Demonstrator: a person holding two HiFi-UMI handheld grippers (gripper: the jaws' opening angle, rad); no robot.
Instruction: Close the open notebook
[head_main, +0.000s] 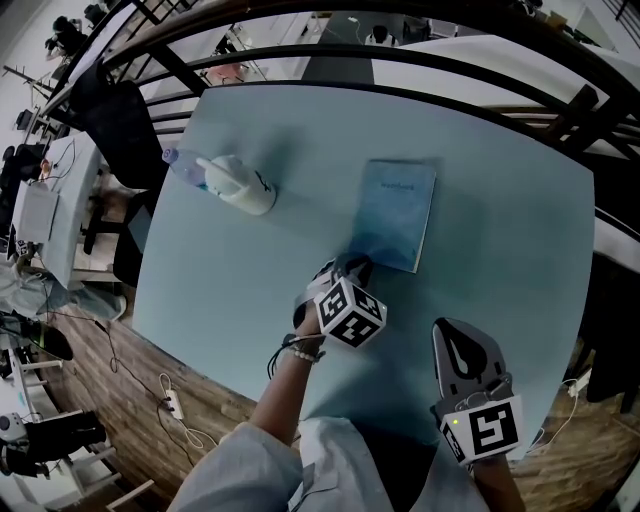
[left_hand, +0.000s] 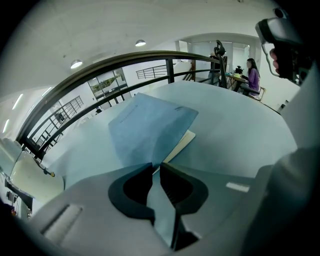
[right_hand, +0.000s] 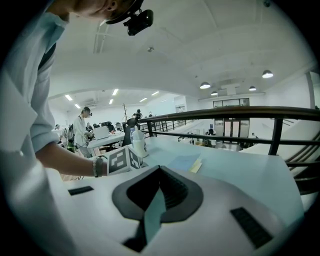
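Observation:
A blue notebook (head_main: 395, 212) lies on the pale blue table (head_main: 500, 200), cover side up. My left gripper (head_main: 352, 268) points down at its near left corner. In the left gripper view the cover (left_hand: 145, 125) arches slightly over cream pages (left_hand: 182, 145). Its corner reaches the left gripper's (left_hand: 156, 165) tips, whose jaws stand a narrow gap apart. My right gripper (head_main: 445, 325) hovers near the table's front right, well short of the notebook. Its jaws (right_hand: 160, 168) meet at the tips with nothing held. The right gripper view shows the notebook (right_hand: 185, 162) farther off.
A white jug (head_main: 240, 185) and a clear plastic bottle (head_main: 182, 165) stand at the table's far left. A dark curved railing (head_main: 400, 55) runs behind the far edge. A black chair (head_main: 120, 120) sits off the left side. Cables lie on the wooden floor (head_main: 170, 400).

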